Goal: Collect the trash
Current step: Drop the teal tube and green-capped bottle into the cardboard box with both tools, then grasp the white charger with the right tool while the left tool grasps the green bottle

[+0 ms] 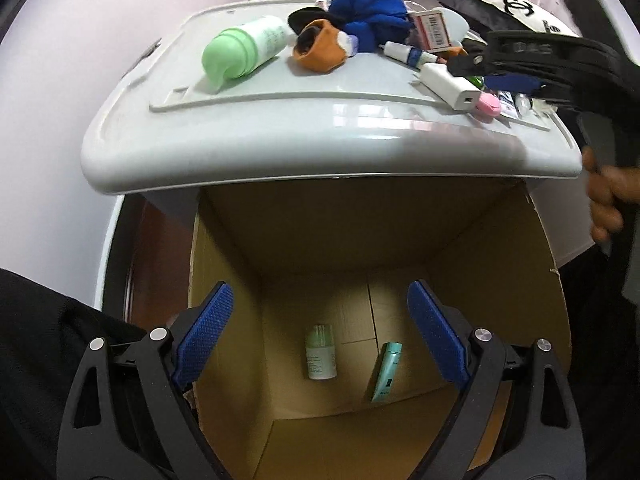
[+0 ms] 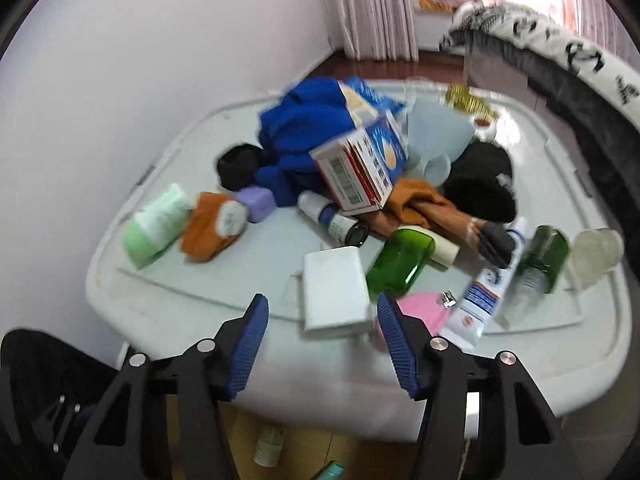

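Above an open brown cardboard box [image 1: 500,248] holding a pale green bottle [image 1: 320,354] and a teal tube [image 1: 385,372], the left hand-held gripper [image 1: 320,336] hangs released and empty. The right hand-held gripper [image 2: 322,344], spread and empty, hovers over a white rectangular charger block [image 2: 334,292] on the cluttered grey plastic lid [image 2: 160,300].

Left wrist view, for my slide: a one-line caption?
Open left claw above a cardboard box holding two bottles.

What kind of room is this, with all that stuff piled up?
Probably a bedroom at home: pink curtains, a patterned blanket on what looks like a bed, and socks and bottles heaped on a plastic storage bin lid.
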{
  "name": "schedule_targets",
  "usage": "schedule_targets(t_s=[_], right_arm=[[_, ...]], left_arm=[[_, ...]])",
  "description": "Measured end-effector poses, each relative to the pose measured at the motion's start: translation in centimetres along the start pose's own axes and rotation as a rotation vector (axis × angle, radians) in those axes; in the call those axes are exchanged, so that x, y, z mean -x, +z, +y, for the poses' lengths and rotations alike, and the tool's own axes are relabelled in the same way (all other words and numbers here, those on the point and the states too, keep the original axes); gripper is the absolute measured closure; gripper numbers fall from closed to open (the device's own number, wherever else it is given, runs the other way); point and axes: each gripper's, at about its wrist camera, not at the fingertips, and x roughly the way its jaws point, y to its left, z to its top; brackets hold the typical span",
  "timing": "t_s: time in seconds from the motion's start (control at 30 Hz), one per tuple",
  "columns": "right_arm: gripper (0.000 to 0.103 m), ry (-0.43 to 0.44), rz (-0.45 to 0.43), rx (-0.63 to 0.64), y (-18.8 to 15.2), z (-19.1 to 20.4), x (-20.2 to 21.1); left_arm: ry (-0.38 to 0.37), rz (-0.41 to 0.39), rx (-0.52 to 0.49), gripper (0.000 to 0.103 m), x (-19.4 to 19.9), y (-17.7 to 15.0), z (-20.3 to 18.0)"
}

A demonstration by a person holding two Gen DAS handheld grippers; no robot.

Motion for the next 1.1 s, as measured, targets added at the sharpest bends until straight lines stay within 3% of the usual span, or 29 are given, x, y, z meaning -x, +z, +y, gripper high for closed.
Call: schedule_targets(t_s=[0.1,0.13,0.2,0.23,0.3,0.5,0.63,0.7,0.77,0.93,1.07,1.1], right_arm=[[0.049,0.014,0.066,-0.026,0.6,-0.3,-2.7],[0.049,-0.004,0.051,-0.010,0.8,0.1,-3.0],[0.054,-0.077,0.062,0.066,1.2,1.6,-3.9],[0.063,-0.129,0.064,0.112,1.3,2.5,-4.2],[0.063,-0.181,0.044,0.147,0.8,3.4,-4.5],[0.064,-0.184,0.000,0.132,-0.4,3.3,-3.6],[0.064,-0.166,0.013,0.144,-0.4,2.9,-3.6],[0.063,-0.158,0.008,0.146,-0.3,2.8,-3.6],[0.063,-0.146,-0.004,0.147,-0.4,2.6,-3.5],[0.063,-0.130,-0.011,0.135,-0.5,2.2,-3.4],[0.063,-0.134,0.000,0.132,-0.3,2.3,-3.5],[0.063,-0.135,-0.001,0.133,-0.3,2.3,-3.5]], left_arm=[[-0.019,-0.011,0.017,0.016,0.3,0.0,0.4],[-0.024,-0.014,0.020,0.016,0.3,0.1,0.4],[-0.037,-0.018,0.026,0.016,0.4,0.1,0.5],[-0.042,-0.019,0.029,0.016,0.5,0.2,0.5],[-0.049,-0.020,0.036,0.016,0.6,0.2,0.7],[-0.065,-0.022,0.102,0.016,0.8,0.8,2.1],[-0.058,-0.086,0.145,0.016,1.5,5.1,3.9],[0.021,-0.176,0.084,0.016,2.2,8.9,4.3],[0.067,-0.200,-0.002,0.015,1.9,12.1,4.4],[0.072,-0.086,-0.246,0.013,-3.1,16.9,4.8],[0.062,-0.047,-0.353,0.014,-6.5,18.3,4.6],[0.073,-0.048,-0.380,0.020,-7.7,18.6,4.3]])
